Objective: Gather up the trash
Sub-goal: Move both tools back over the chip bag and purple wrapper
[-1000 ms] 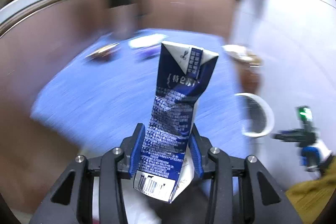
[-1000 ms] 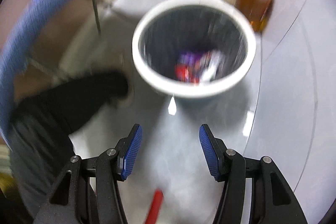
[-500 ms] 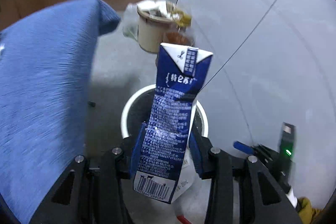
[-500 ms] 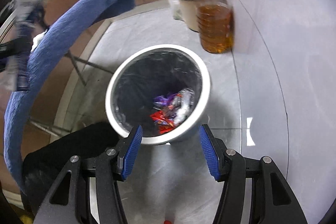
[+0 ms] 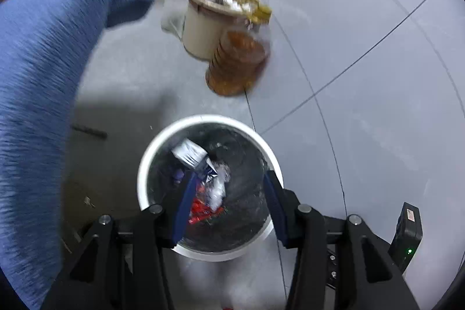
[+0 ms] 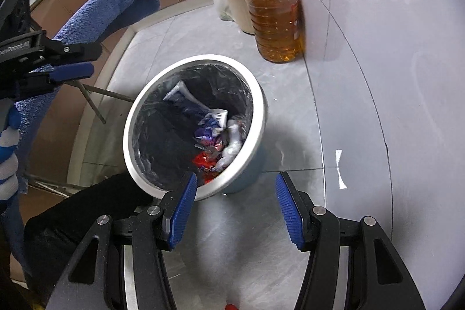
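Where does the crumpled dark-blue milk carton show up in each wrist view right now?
Left wrist: the crumpled dark-blue milk carton lies inside the white-rimmed round trash bin, upper left, just above the open left hand-held gripper.
Right wrist: the carton lies in the bin's upper half, centre frame.
Shared landmark: the clear plastic jug of amber oil beyond the bin.
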